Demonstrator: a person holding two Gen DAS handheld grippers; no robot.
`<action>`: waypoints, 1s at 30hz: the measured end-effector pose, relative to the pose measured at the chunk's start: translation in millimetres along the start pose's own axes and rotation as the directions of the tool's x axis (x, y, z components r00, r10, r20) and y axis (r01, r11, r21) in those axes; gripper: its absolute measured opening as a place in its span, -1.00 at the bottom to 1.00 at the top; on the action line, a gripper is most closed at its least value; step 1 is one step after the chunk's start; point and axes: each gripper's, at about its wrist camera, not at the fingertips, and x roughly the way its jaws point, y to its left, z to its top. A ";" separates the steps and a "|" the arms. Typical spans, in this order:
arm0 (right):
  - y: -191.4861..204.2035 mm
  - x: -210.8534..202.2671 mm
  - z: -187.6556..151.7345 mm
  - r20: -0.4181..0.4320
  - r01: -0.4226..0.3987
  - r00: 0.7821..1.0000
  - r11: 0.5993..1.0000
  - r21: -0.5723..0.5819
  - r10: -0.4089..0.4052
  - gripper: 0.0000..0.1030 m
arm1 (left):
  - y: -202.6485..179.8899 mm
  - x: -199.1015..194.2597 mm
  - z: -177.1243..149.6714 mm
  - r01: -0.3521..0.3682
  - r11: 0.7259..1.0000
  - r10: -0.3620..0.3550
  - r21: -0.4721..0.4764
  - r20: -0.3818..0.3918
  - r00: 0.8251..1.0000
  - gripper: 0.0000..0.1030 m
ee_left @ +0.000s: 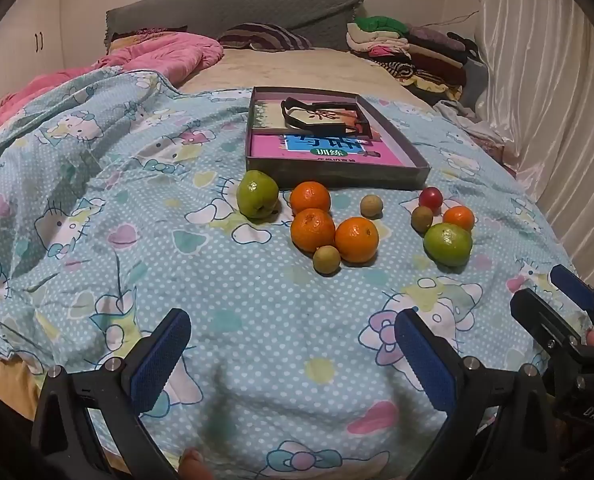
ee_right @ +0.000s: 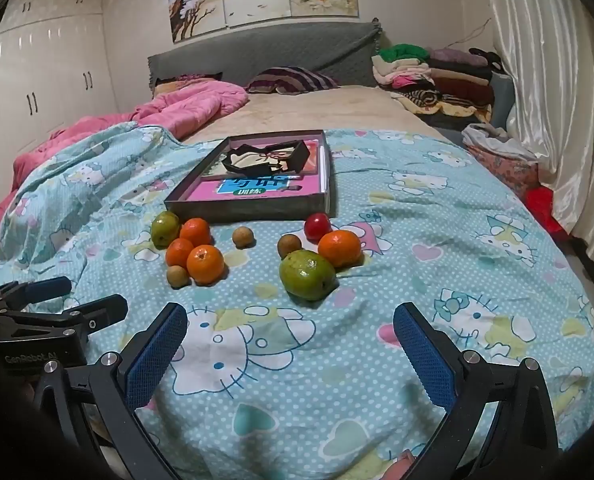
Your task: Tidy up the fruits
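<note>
- Fruits lie in two small bunches on the blue cat blanket (ee_right: 437,208), just in front of the flat box (ee_right: 249,205) with a pink book (ee_right: 253,192) inside.
- One bunch is a green pear (ee_left: 257,194), three oranges (ee_left: 312,229) and two little brown fruits (ee_left: 326,260). These sit close together, and some touch.
- The other bunch is a big green pear (ee_right: 307,275), one orange (ee_right: 339,248), a red fruit (ee_right: 317,227) and a brown fruit (ee_right: 289,245).
- The right gripper (ee_right: 289,354) is spread wide and holds nothing. The big green pear is straight ahead of it, a bit past its blue pads (ee_right: 425,354).
- That pear lies on its side, with its long way going across and a little slanted. The pads could close on its shorter sides if they come straight in.
- The left gripper (ee_left: 293,360) is also spread wide and holds nothing. The oranges are ahead of it and a little to the right.
- I think the right gripper is nearer to the big green pear, so that fruit looks like the easy first pick.
- The orange touches the pear from behind, so a push could make it roll.
- No fruit is in the box yet, so the job looks like it is just starting.
</note>
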 end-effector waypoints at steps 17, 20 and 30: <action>-1.9 1.1 -0.5 -0.006 0.009 1.000 1.000 -0.001 -0.009 1.00 | -5.2 -1.0 0.5 -0.003 1.000 0.003 0.006 -0.002 1.000 0.99; -1.7 0.9 0.0 -0.004 0.010 1.000 1.000 -0.007 -0.011 1.00 | -4.2 1.2 0.6 -0.018 1.000 0.018 0.019 -0.019 1.000 0.99; 0.5 2.7 0.5 -0.010 0.015 1.000 1.000 -0.012 -0.015 1.00 | -1.8 5.3 -0.6 0.023 1.000 -0.023 0.004 -0.013 1.000 0.99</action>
